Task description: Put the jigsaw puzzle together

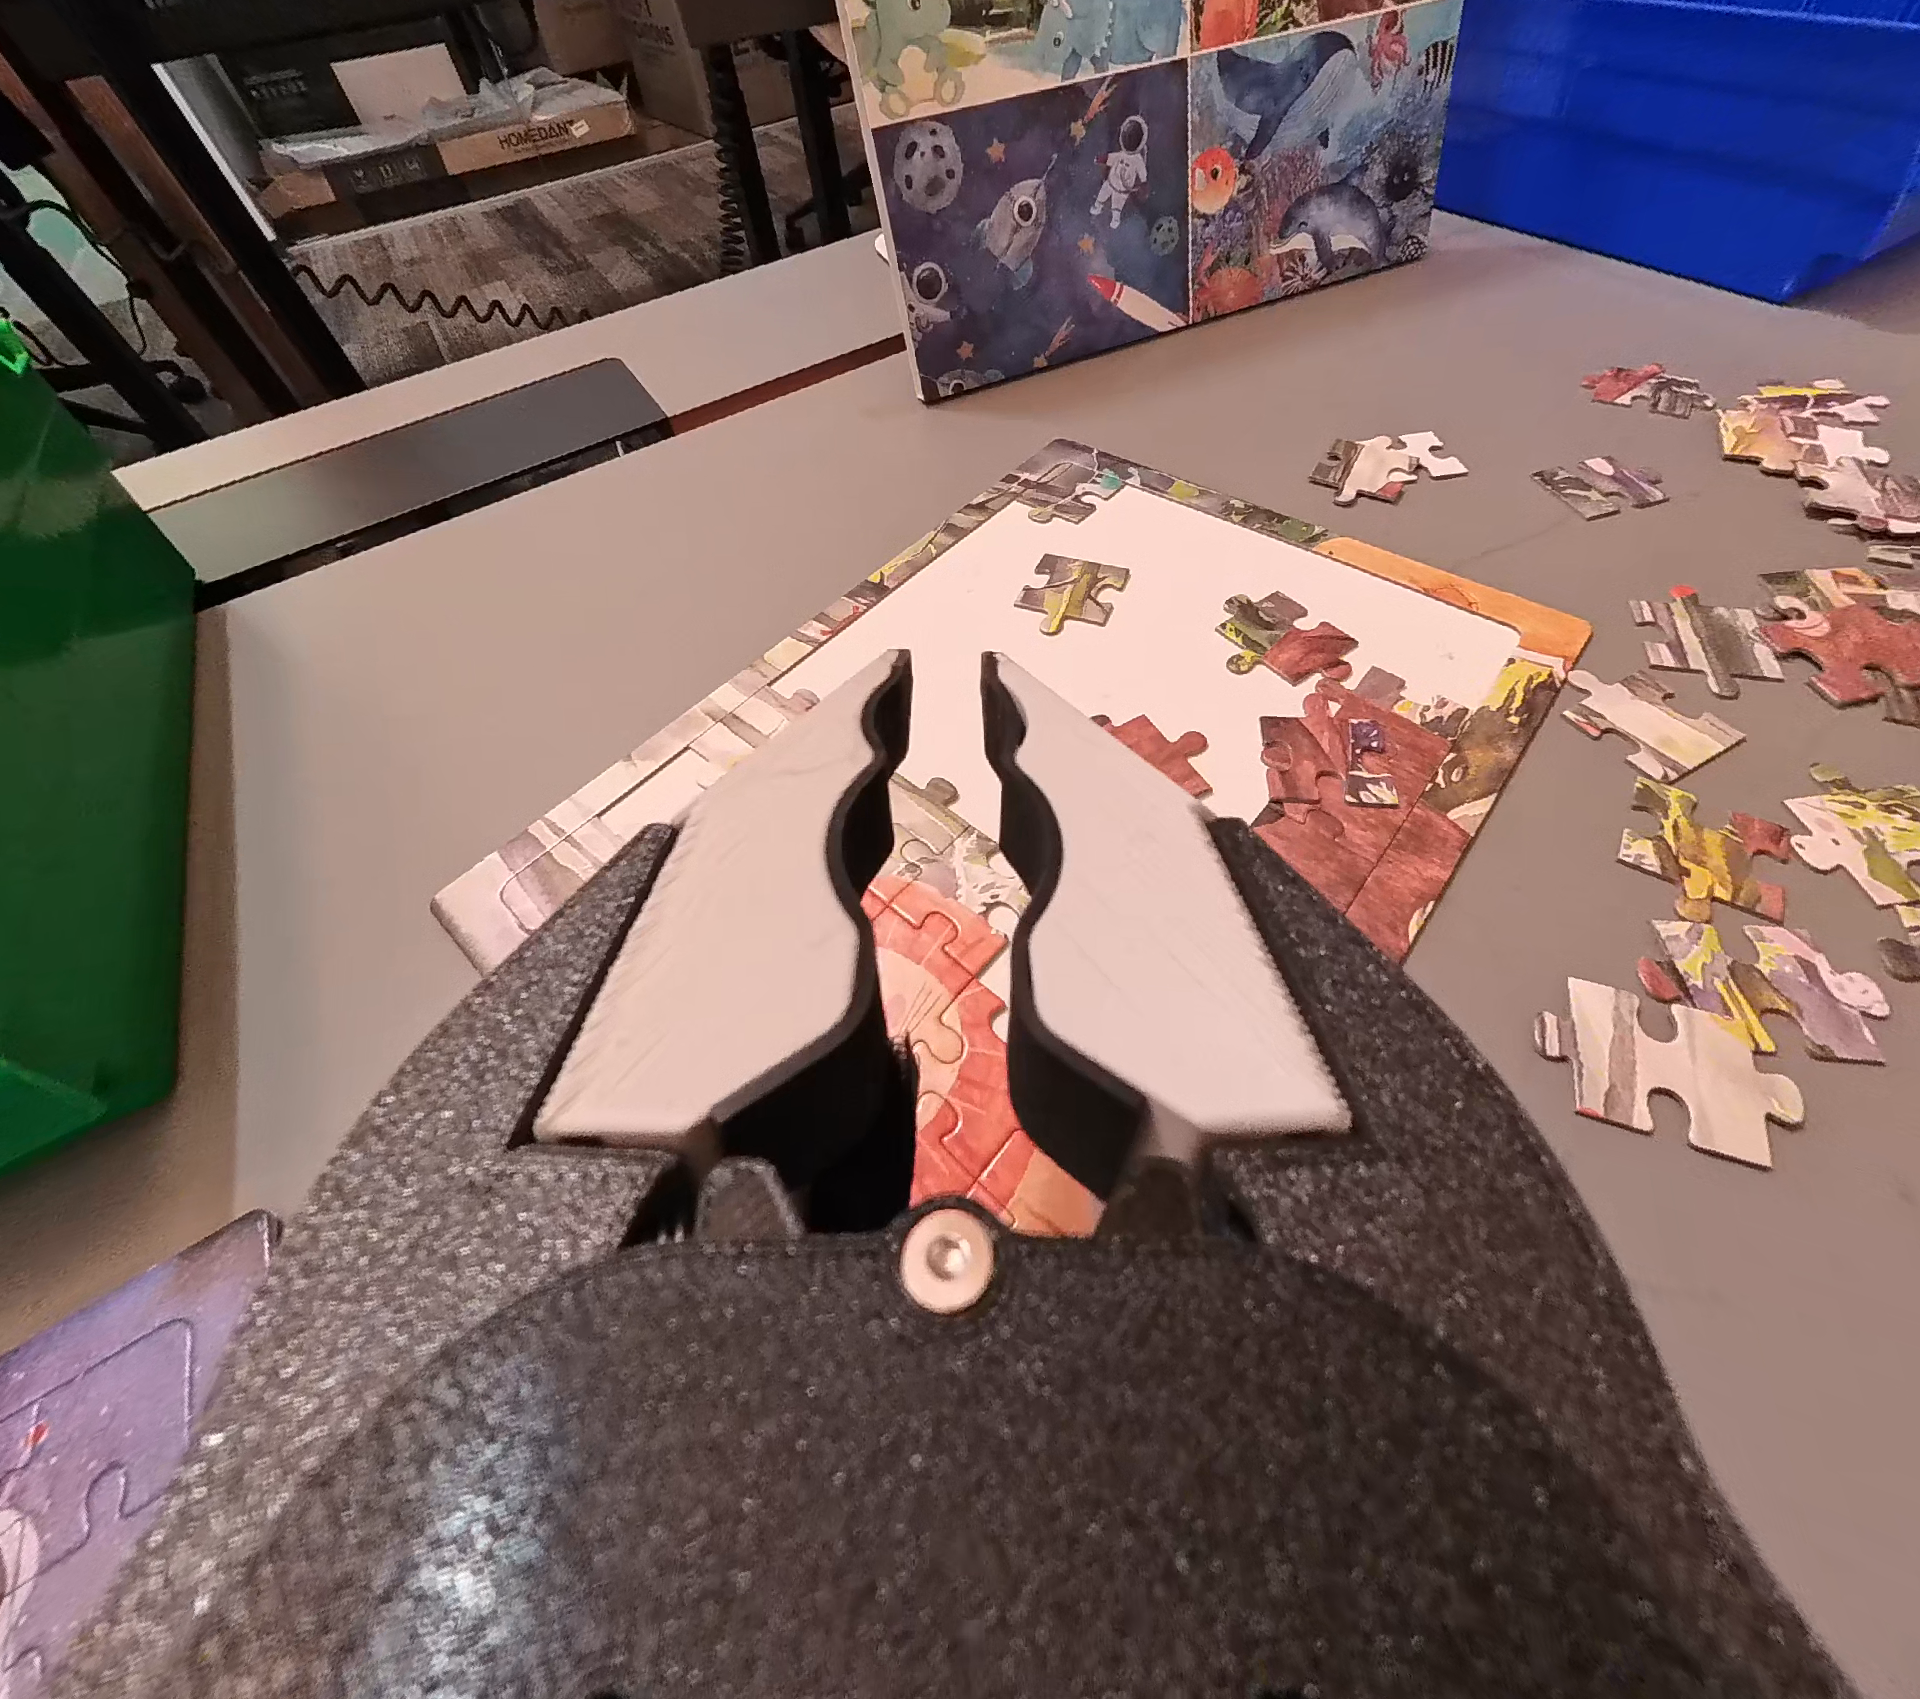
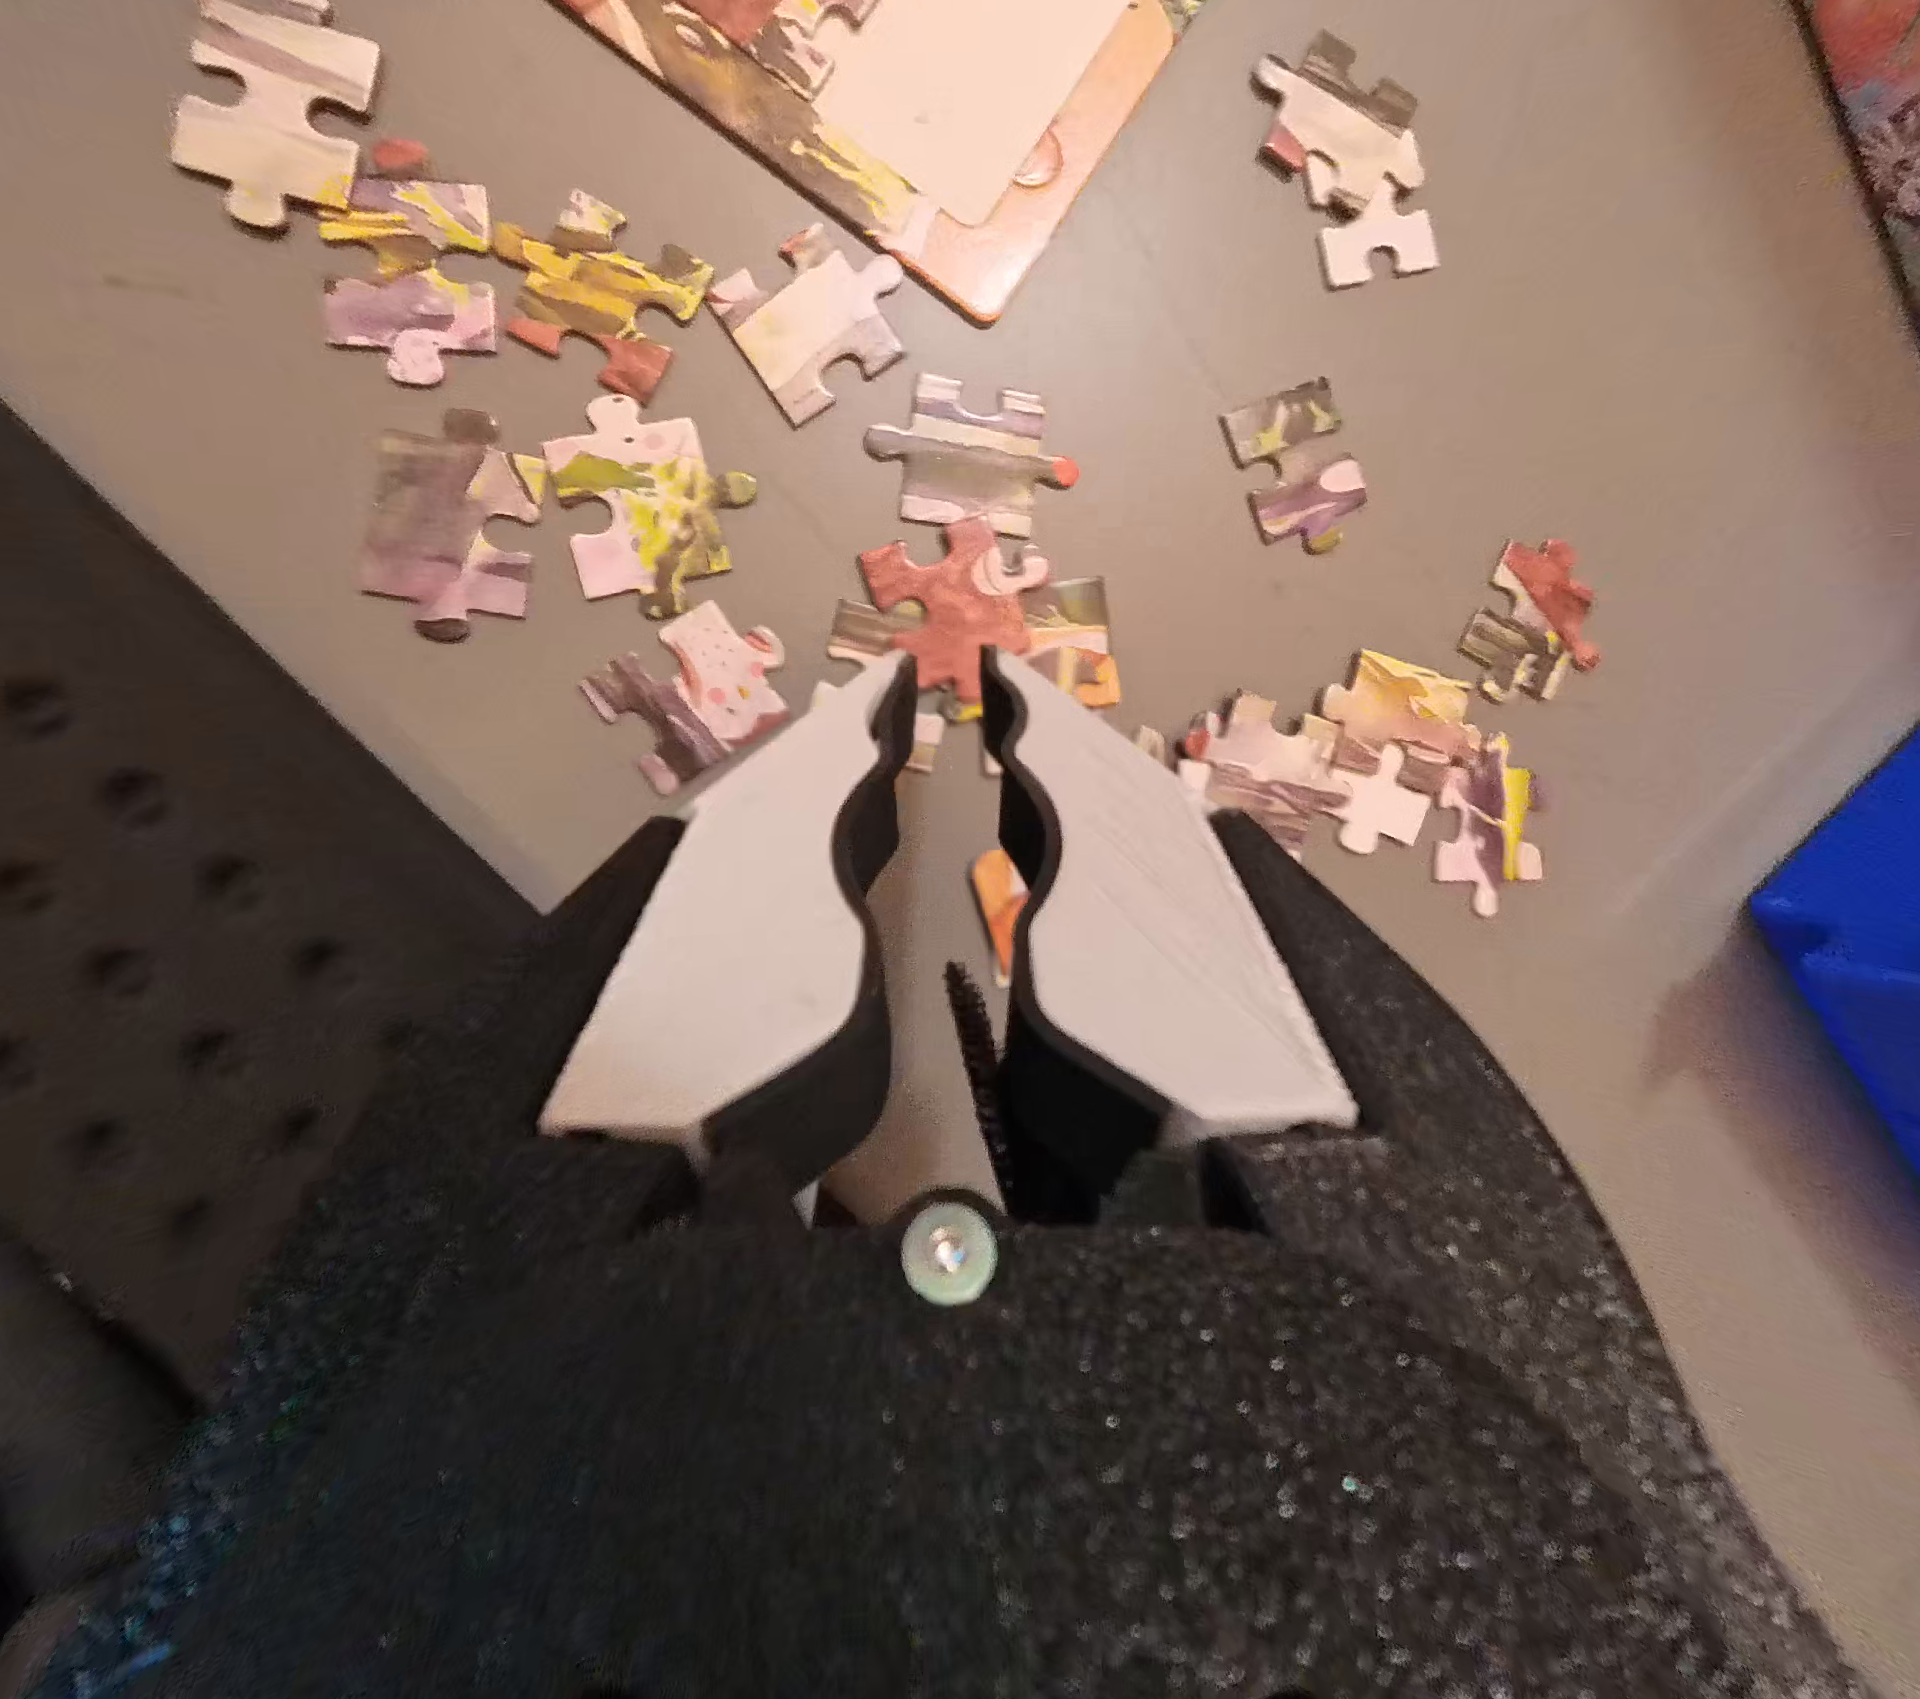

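Observation:
The puzzle tray (image 1: 1143,600) lies on the grey table, with its frame edge, an orange-red patch (image 1: 935,974) and a brown patch (image 1: 1351,776) filled in. My left gripper (image 1: 947,662) hovers over the tray's near left part, its jaws a narrow gap apart and empty. Loose pieces (image 1: 1704,911) lie to the right of the tray. In the right wrist view my right gripper (image 2: 948,667) is over these loose pieces (image 2: 623,496), shut on the lower tab of a reddish-brown piece (image 2: 940,605). The tray corner (image 2: 997,91) lies beyond it.
The puzzle box (image 1: 1143,91) with animal pictures stands upright behind the tray. A blue bin (image 1: 1683,91) sits at the back right and shows in the right wrist view (image 2: 1849,953). A green bin (image 1: 83,766) stands left. A purple puzzle board (image 1: 94,1441) lies near left. The left gripper's tips are roughly 30 cm from the right gripper's.

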`<action>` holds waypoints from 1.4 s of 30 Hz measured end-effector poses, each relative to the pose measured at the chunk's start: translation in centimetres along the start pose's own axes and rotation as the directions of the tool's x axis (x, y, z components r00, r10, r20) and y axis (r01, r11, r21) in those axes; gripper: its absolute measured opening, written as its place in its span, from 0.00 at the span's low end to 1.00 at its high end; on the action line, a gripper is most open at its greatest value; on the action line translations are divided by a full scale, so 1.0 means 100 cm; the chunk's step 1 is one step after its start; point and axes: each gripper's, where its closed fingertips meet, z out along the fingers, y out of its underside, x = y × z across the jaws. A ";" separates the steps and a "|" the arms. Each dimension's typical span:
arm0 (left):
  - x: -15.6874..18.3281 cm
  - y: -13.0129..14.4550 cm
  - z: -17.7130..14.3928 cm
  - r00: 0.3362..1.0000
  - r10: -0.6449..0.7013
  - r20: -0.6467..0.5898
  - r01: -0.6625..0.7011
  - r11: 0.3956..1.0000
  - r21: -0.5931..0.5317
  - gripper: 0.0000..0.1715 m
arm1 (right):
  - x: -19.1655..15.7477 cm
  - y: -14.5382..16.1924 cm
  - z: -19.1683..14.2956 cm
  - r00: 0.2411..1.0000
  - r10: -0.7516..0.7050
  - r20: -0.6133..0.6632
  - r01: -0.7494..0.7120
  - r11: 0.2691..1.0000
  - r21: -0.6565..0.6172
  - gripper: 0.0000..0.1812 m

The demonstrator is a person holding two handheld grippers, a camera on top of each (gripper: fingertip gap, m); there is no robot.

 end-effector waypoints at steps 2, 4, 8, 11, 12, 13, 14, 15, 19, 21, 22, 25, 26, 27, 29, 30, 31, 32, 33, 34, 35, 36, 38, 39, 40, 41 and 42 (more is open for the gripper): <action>0.000 0.000 0.000 1.000 -0.001 -0.002 0.001 1.000 -0.001 0.07 | 0.008 0.004 -0.003 1.000 0.018 0.006 -0.018 1.000 0.019 0.08; 0.001 0.001 0.001 1.000 0.001 -0.004 -0.001 1.000 -0.007 0.07 | 0.003 0.009 0.002 0.995 0.061 0.080 -0.062 0.998 0.012 0.16; 0.001 0.001 0.001 1.000 0.003 -0.006 -0.003 1.000 -0.007 0.07 | -0.001 0.010 0.024 0.993 0.031 0.117 -0.034 0.999 0.026 0.17; 0.001 0.001 0.001 1.000 0.005 -0.003 -0.005 1.000 -0.006 0.07 | 0.005 0.007 0.031 0.992 0.046 0.120 -0.052 0.998 0.041 0.18; 0.001 0.002 0.001 1.000 0.005 -0.003 -0.005 1.000 -0.007 0.07 | 0.005 0.008 0.032 0.990 0.051 0.129 -0.056 0.998 0.036 0.18; 0.001 0.002 0.001 1.000 0.004 -0.003 -0.004 1.000 -0.008 0.07 | 0.004 0.008 0.034 0.989 0.051 0.139 -0.056 0.998 0.032 0.18; 0.000 0.002 0.001 1.000 0.003 -0.004 -0.003 1.000 -0.008 0.07 | 0.004 0.008 0.034 0.988 0.052 0.144 -0.057 0.998 0.033 0.18; 0.000 0.002 0.001 1.000 0.002 -0.004 -0.002 1.000 -0.008 0.07 | 0.003 0.008 0.033 0.987 0.051 0.152 -0.056 0.998 0.030 0.16; 0.001 0.002 0.001 1.000 0.003 -0.004 -0.003 1.000 -0.008 0.07 | 0.002 0.007 0.034 0.989 0.039 0.145 -0.041 0.999 0.015 0.15; 0.001 0.001 0.001 1.000 0.001 -0.005 -0.001 1.000 -0.006 0.07 | 0.003 0.007 0.033 0.990 0.029 0.137 -0.030 0.999 0.009 0.15; 0.000 0.001 0.001 1.000 -0.001 -0.005 0.001 1.000 -0.006 0.07 | 0.004 0.007 0.033 0.991 0.024 0.131 -0.025 1.000 0.006 0.13; 0.000 0.002 0.001 1.000 -0.006 -0.006 0.006 1.000 -0.006 0.07 | 0.006 0.003 0.028 0.993 -0.011 0.115 0.009 1.000 0.019 0.00; 0.000 0.002 0.001 1.000 -0.007 -0.008 0.007 1.000 -0.008 0.07 | 0.004 0.002 0.028 0.991 -0.005 0.131 0.003 1.000 0.013 0.03; 0.000 0.003 0.001 1.000 -0.009 -0.010 0.009 1.000 -0.012 0.07 | 0.004 0.003 0.028 0.990 0.003 0.143 -0.002 1.000 -0.010 0.08; 0.000 0.004 0.002 1.000 -0.008 -0.011 0.008 1.000 -0.018 0.07 | 0.009 0.003 0.028 0.990 0.001 0.138 0.003 1.000 -0.029 0.08; 0.001 0.004 0.001 1.000 -0.007 -0.011 0.007 1.000 -0.018 0.07 | 0.013 0.003 0.027 0.991 0.001 0.133 0.003 1.000 -0.029 0.09; 0.001 0.004 0.001 1.000 -0.007 -0.012 0.006 1.000 -0.017 0.07 | 0.019 0.002 0.027 0.993 0.009 0.122 -0.005 1.000 -0.026 0.10; 0.001 0.004 0.001 1.000 -0.007 -0.012 0.007 1.000 -0.017 0.07 | 0.026 0.001 0.027 0.994 0.015 0.111 -0.013 1.000 -0.025 0.13; 0.001 0.004 0.002 1.000 -0.008 -0.014 0.008 1.000 -0.018 0.07 | 0.033 0.000 0.029 0.995 0.013 0.104 -0.011 1.000 -0.019 0.15; 0.001 0.004 0.002 1.000 -0.009 -0.015 0.009 1.000 -0.020 0.07 | 0.039 -0.002 0.031 0.995 0.014 0.103 -0.014 1.000 -0.008 0.16; 0.001 0.004 0.002 1.000 -0.010 -0.016 0.010 1.000 -0.019 0.07 | 0.043 -0.002 0.034 0.993 0.020 0.117 -0.019 1.000 -0.012 0.18; 0.001 0.004 0.002 1.000 -0.010 -0.017 0.009 1.000 -0.018 0.07 | 0.046 -0.003 0.037 0.990 0.022 0.140 -0.021 1.000 -0.015 0.20; 0.001 0.004 0.001 1.000 -0.009 -0.016 0.009 1.000 -0.018 0.07 | 0.053 -0.004 0.041 0.986 0.014 0.168 -0.011 1.000 -0.016 0.20; 0.001 0.004 0.001 1.000 -0.009 -0.015 0.008 1.000 -0.019 0.07 | 0.054 -0.003 0.043 0.980 0.027 0.196 -0.022 0.999 -0.025 0.21; 0.000 0.004 0.001 1.000 -0.009 -0.015 0.009 1.000 -0.019 0.07 | 0.052 0.000 0.045 0.970 0.058 0.235 -0.046 0.997 -0.055 0.22; 0.000 0.004 0.001 1.000 -0.011 -0.013 0.010 1.000 -0.019 0.07 | 0.051 0.002 0.048 0.966 0.080 0.248 -0.059 0.994 -0.090 0.24; -0.001 0.004 0.002 1.000 -0.012 -0.012 0.012 1.000 -0.019 0.07 | 0.050 0.003 0.050 0.969 0.074 0.234 -0.050 0.993 -0.108 0.25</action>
